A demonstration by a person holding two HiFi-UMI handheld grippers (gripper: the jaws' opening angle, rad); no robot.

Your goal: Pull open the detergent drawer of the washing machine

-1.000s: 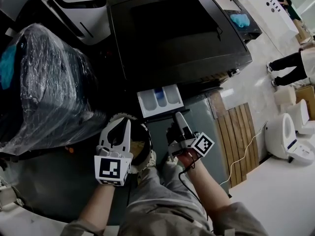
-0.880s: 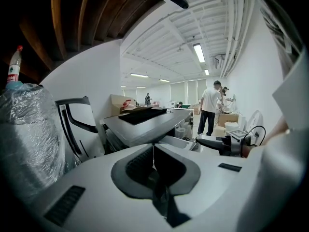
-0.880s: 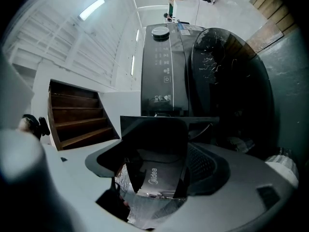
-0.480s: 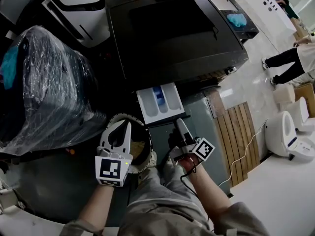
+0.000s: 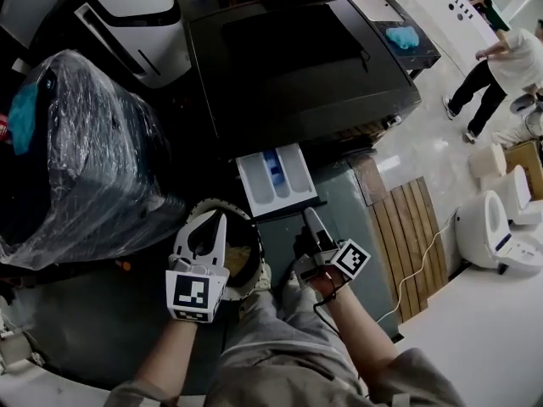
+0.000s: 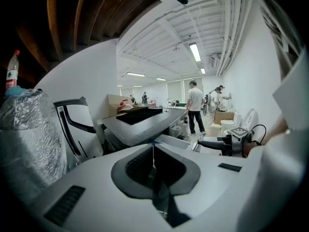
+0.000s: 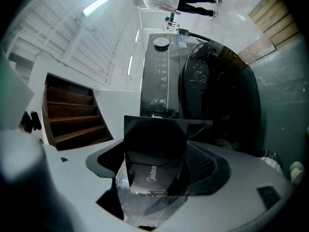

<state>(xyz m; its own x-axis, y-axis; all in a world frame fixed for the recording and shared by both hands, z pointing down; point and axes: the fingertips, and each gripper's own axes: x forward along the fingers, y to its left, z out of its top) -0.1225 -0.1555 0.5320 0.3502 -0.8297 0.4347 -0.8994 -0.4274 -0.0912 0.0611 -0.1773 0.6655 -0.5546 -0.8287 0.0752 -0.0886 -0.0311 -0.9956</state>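
**Detergent drawer.** The detergent drawer [image 5: 276, 179] stands pulled out from the front of the washing machine [image 5: 297, 66], just below the front edge of the machine's dark top. Its white tray is exposed from above and shows three compartments. The middle one carries a blue insert. The drawer's dark front panel [image 7: 154, 170] bears the brand mark "Midea" and has loose clear film at its lower edge.

**Right tool.** The right tool [image 5: 310, 214] sits at the drawer's front edge. In the right gripper view its jaws [image 7: 154, 158] stand on either side of the dark front panel and are closed on it. The machine's control strip and dark round door [image 7: 217, 95] lie beyond.

**Left tool.** The left tool [image 5: 222, 216] is held beside the right one, to the left of the drawer and apart from it. Its jaw tips meet [image 6: 153, 146] with nothing between them.

**Surroundings.**
- A plastic-wrapped appliance [image 5: 76, 159] stands to the left of the machine.
- A white appliance [image 5: 136, 11] stands behind the wrapped one.
- A blue cloth [image 5: 401, 36] lies on the far right corner of the machine's top.
- Wooden slats [image 5: 407, 244] lie on the floor to the right.
- A person [image 5: 501, 66] stands well apart at the upper right.
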